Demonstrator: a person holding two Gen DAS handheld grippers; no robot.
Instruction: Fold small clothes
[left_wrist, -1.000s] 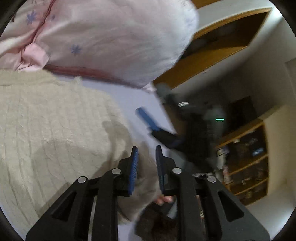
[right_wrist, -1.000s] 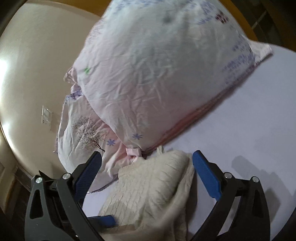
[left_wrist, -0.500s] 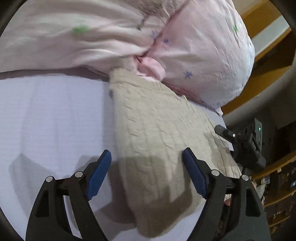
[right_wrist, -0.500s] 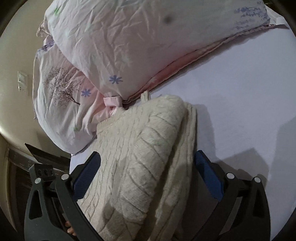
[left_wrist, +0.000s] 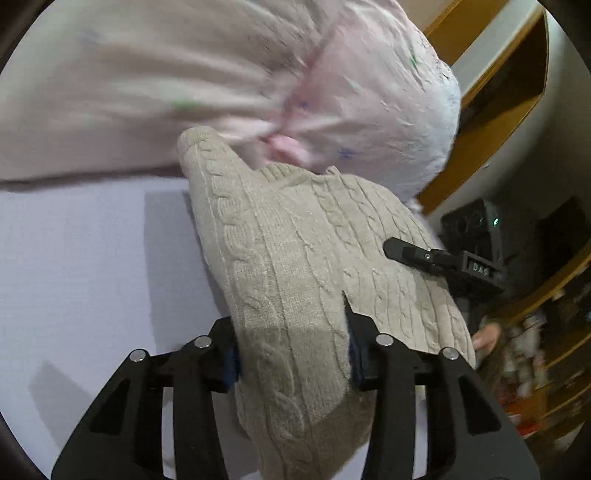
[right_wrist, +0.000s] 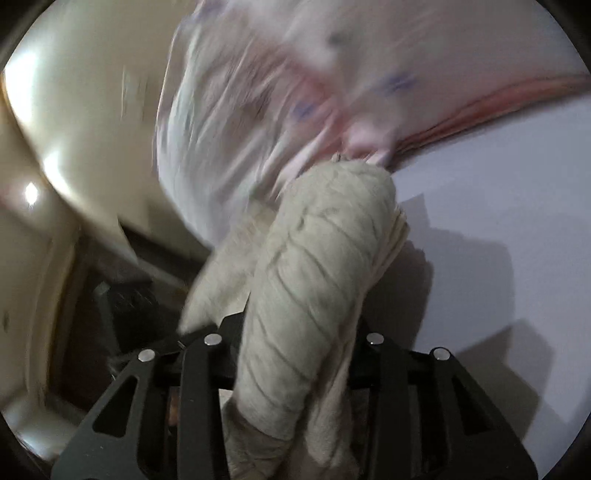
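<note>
A folded cream cable-knit sweater (left_wrist: 295, 266) lies on the pale lilac bed sheet (left_wrist: 81, 266), its far end against pink pillows. My left gripper (left_wrist: 293, 354) is shut on the sweater's near edge, the knit bunched between the blue pads. The sweater also fills the middle of the right wrist view (right_wrist: 317, 280). My right gripper (right_wrist: 295, 354) is shut on its other side, the fingertips hidden under the fabric. The right gripper's black finger (left_wrist: 417, 254) shows in the left wrist view, resting on the sweater's right side.
Pink flowered pillows (left_wrist: 332, 85) lie right behind the sweater, also blurred in the right wrist view (right_wrist: 295, 92). A wooden headboard and shelves (left_wrist: 498, 92) stand at right. The sheet (right_wrist: 498, 221) extends right of the sweater. A cream wall (right_wrist: 74, 110) is at left.
Both grippers were open around the sweater half a second ago; both have now closed on it. The sweater's edges are bunched and raised, and both views are blurred by motion.
</note>
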